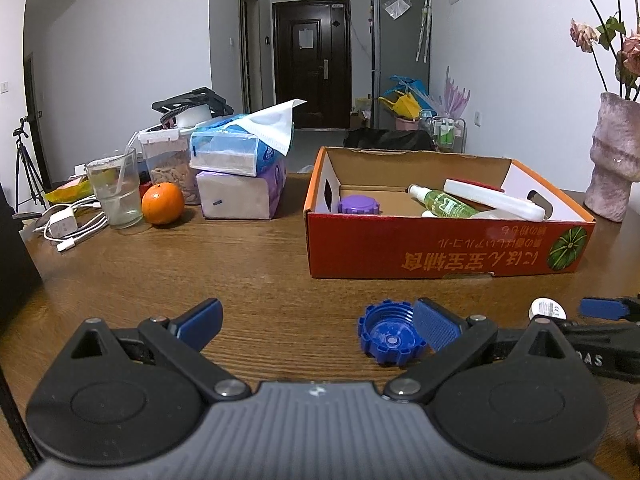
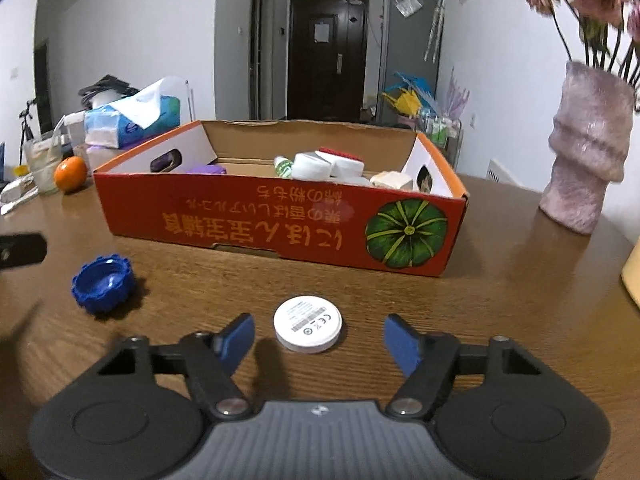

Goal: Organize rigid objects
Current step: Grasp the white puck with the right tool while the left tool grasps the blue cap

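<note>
Straddling a white disc [image 2: 307,329] just in front of the cardboard box [image 2: 280,224], the right gripper [image 2: 319,338] gapes, holding nothing. Centering before closing would help. The left gripper [image 1: 318,326], also spread and empty, has a blue cap [image 1: 387,334] against its right finger.

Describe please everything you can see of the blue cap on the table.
The blue cap is a round screw cap of hard-looking plastic with a notched, ribbed rim. It lies upside down, its hollow side up, on the wooden table, in front of the red cardboard box and outside it. In the left wrist view it sits beside the left hand-held gripper's right finger; contact cannot be told.
</note>
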`<act>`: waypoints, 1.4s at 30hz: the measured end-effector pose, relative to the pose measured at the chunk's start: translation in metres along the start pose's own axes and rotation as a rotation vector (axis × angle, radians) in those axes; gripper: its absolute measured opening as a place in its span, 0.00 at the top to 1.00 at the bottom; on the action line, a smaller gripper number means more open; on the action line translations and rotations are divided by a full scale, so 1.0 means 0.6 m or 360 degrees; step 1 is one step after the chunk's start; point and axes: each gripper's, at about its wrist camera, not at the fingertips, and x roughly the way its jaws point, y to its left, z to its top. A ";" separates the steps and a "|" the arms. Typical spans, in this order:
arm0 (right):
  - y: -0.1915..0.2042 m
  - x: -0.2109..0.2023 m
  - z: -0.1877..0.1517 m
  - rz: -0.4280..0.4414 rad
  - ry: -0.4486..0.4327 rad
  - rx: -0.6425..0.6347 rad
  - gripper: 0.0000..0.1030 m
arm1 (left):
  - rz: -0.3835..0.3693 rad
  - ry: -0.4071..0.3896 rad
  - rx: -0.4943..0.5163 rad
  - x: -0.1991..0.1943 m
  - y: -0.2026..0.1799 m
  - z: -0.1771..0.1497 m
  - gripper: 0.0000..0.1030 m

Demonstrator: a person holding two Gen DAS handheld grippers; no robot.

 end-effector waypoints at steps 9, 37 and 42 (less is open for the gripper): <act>-0.004 0.010 0.001 0.0037 0.0003 0.0037 0.63 | -0.0016 0.0013 0.0000 0.008 -0.001 -0.002 0.00; -0.017 -0.042 -0.012 -0.0131 -0.0237 0.0143 0.63 | -0.0086 0.0227 0.0081 0.115 -0.069 -0.010 0.10; -0.016 -0.042 -0.012 -0.0142 -0.0233 0.0144 0.63 | -0.0121 0.0232 0.0090 0.122 -0.072 -0.010 0.46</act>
